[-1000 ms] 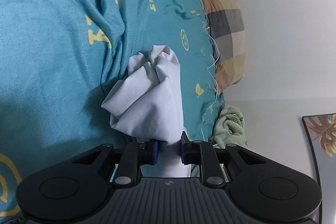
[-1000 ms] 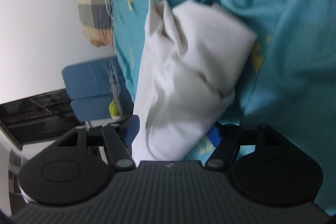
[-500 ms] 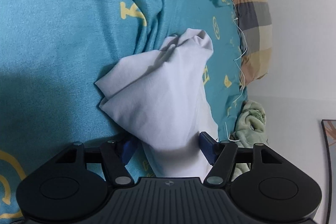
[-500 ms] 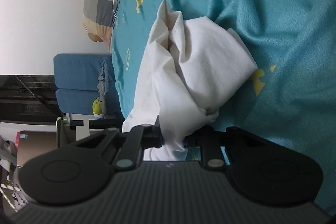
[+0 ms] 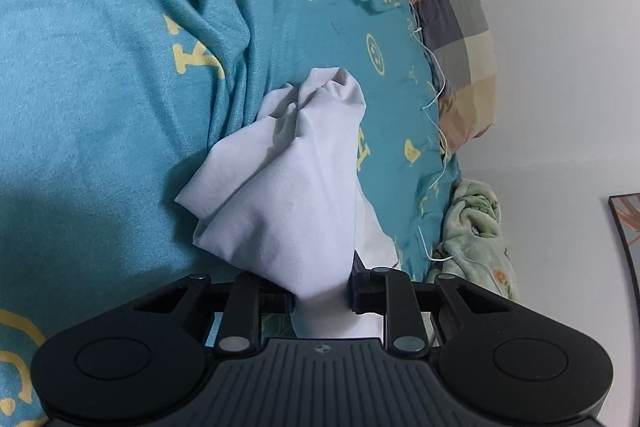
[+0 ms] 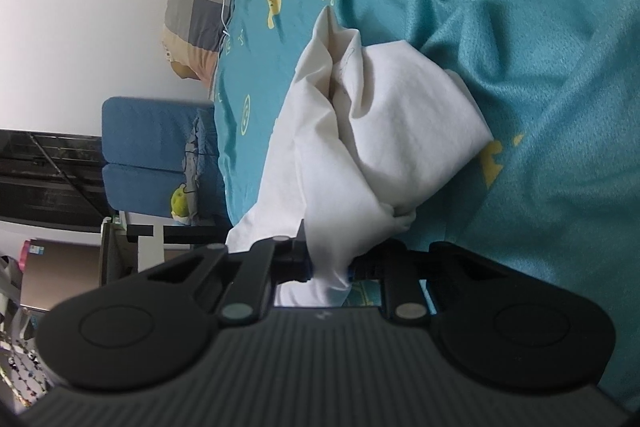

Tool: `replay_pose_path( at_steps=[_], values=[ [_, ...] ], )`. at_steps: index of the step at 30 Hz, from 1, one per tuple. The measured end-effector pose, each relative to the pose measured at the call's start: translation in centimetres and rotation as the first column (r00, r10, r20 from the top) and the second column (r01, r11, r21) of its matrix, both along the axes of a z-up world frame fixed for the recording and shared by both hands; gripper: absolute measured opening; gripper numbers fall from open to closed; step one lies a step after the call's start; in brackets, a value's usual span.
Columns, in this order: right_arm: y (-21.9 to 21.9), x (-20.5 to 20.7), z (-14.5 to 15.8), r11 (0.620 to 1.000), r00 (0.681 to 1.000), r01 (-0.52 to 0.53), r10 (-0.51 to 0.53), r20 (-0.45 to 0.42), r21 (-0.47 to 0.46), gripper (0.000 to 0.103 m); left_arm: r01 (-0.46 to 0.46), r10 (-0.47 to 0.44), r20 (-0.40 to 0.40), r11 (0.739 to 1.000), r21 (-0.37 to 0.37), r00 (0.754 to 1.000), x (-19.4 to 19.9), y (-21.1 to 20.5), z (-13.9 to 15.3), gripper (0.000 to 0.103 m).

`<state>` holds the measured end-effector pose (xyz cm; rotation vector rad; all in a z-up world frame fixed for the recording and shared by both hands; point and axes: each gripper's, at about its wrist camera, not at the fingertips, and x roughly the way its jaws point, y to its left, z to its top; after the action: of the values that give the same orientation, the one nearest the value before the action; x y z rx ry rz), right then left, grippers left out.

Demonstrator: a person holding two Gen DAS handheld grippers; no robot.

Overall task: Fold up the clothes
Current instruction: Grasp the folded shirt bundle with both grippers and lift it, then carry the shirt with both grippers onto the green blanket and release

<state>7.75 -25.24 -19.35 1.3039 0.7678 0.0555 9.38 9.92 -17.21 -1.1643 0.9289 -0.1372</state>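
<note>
- The white garment (image 5: 304, 187) looks like thin, soft cotton: probably very light, limp and prone to slump and bunch, so it should hold no shape unless pulled taut between two holds.
- A sound hold would likely be at opposite edges or corners, so the cloth can be spread before folding; a hold on a bunched middle would likely only drag the heap.
- The left gripper (image 5: 322, 297) has its jaws nearly closed on a gathered end of the garment.
- The right gripper (image 6: 330, 269) likewise has its jaws pinched on another gathered end of the same cloth.
- The garment is plain white, unprinted, crumpled into loose folds and peaks, with faint creases; its type cannot be told.
- It rests on the teal bedspread (image 5: 100, 107), which is patterned with yellow smiley faces, on the side nearest the plaid pillow (image 5: 456, 27), close to the bedspread's edge.
</note>
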Motion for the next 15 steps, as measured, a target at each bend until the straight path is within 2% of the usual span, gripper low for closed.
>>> replay_pose_path(
  at_steps=[6, 9, 15],
  values=[
    [0.1, 0.1, 0.6, 1.0, 1.0, 0.003, -0.003, 0.001, 0.002, 0.018, 0.008, -0.008, 0.031, 1.0, 0.003, 0.999, 0.2, 0.3, 0.7, 0.023],
    [0.4, 0.5, 1.9, 1.0, 1.0, -0.007, 0.007, 0.005, 0.002, 0.017, -0.006, 0.008, 0.034, 0.999, -0.043, 0.999, -0.1, 0.9, 1.5, 0.022],
    [0.0, -0.9, 6.8, 0.999, 0.996, 0.002, -0.006, 0.094, 0.04, 0.016, -0.033, 0.047, 0.069, 0.981, -0.191, 0.997, -1.5, 1.7, 5.5, 0.022]
  ],
)
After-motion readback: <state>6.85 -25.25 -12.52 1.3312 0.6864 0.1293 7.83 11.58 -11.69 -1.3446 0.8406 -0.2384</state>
